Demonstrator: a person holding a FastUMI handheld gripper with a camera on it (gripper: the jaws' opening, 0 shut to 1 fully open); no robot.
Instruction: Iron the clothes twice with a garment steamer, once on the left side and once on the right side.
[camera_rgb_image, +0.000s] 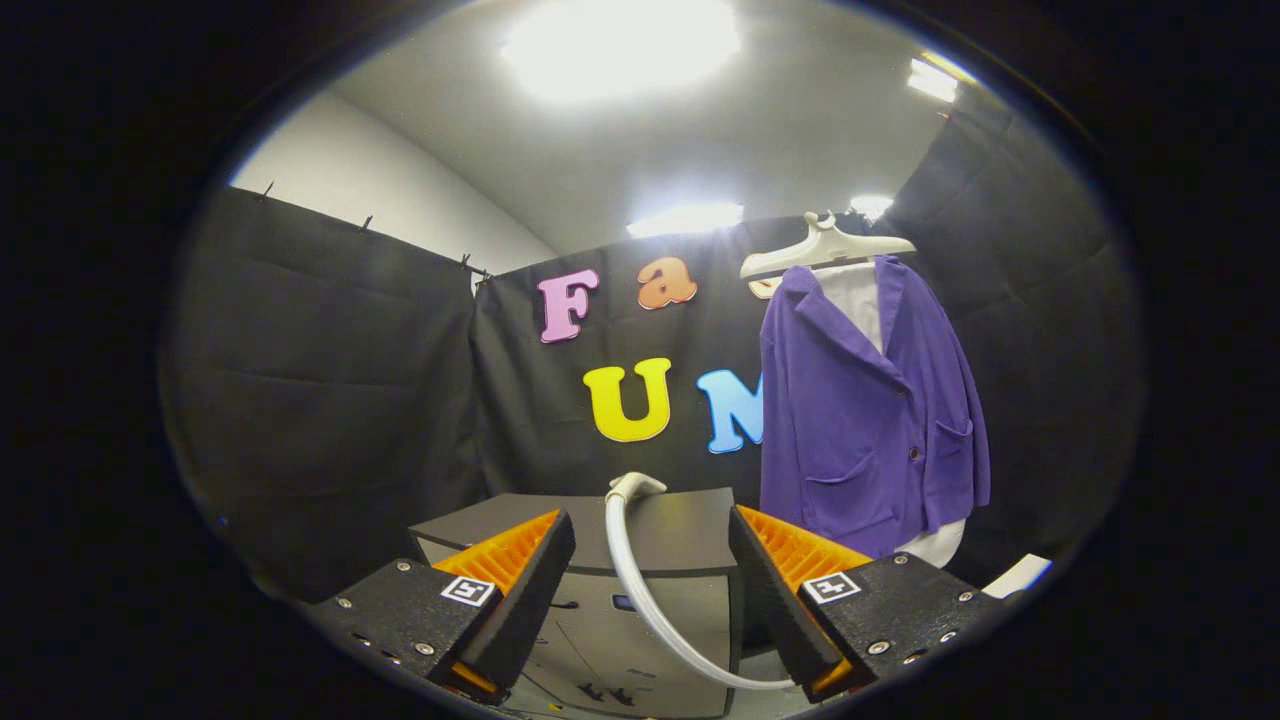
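Observation:
A purple jacket hangs over a white garment on a white hanger, beyond my right finger and up against the black cloth wall. The steamer's white head rests on top of a dark cabinet straight ahead, and its pale hose curves down between my fingers toward the right one. My gripper is open; the hose passes through the gap without being pressed. The fingers sit well short of the steamer head and below the jacket.
The dark cabinet has a grey front below its top. Black cloth walls close in the left, back and right. A white edge shows low past the right finger. Ceiling lights glare overhead.

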